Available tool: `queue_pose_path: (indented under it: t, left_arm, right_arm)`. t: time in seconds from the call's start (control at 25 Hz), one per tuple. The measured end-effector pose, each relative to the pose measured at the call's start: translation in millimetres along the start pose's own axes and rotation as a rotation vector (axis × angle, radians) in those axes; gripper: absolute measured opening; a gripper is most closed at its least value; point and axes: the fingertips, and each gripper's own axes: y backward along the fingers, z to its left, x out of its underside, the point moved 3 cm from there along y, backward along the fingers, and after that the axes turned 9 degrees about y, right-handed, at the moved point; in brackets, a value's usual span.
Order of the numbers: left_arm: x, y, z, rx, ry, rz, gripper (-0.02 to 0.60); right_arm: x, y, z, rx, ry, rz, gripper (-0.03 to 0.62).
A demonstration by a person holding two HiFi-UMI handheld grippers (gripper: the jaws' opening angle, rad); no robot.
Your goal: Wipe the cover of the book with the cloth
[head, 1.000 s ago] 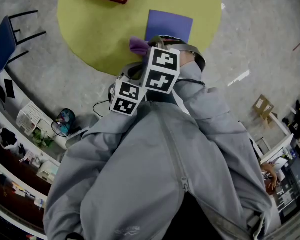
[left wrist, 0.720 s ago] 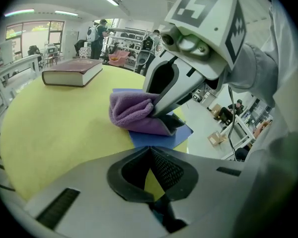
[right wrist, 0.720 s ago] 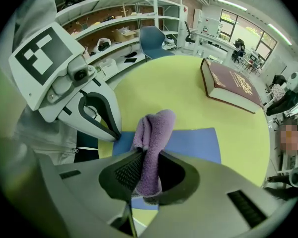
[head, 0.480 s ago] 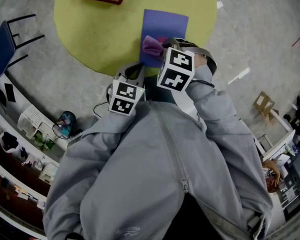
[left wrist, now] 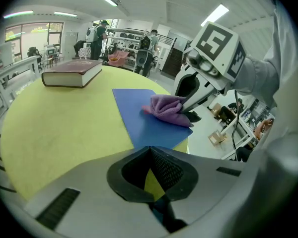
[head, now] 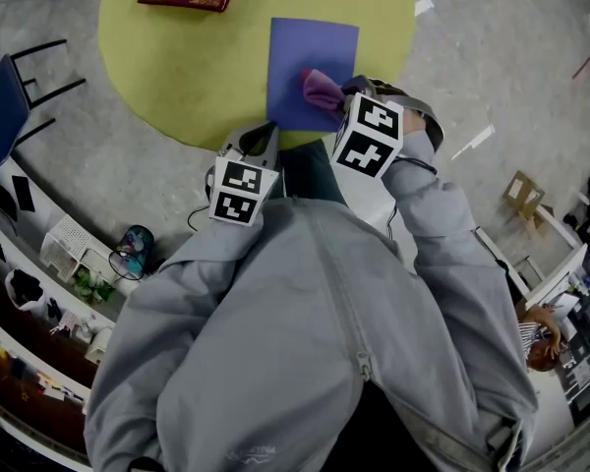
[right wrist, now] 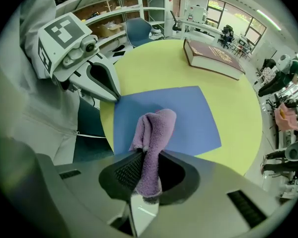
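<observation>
Fingers (right wrist: 125,175) of right gripper (right wrist: 150,158) were clamped on cloth (right wrist: 153,130) | cloth was judged soft, light, held at bunched end | left gripper (left wrist: 149,150) fingers were closed, empty | blue book (right wrist: 188,115) was judged thin, slidable

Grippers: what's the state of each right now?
Left gripper: shut, empty.
Right gripper: shut on the purple cloth.
</observation>
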Motion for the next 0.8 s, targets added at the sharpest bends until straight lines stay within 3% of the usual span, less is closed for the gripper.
queue_pose_path:
  t: [0.8]
  left_arm:
    - [0,-2,-1,0.008,-0.015,0.012,0.017]
  right_arm:
    - [78,11,19,-0.001,-0.13,0.123,0.084]
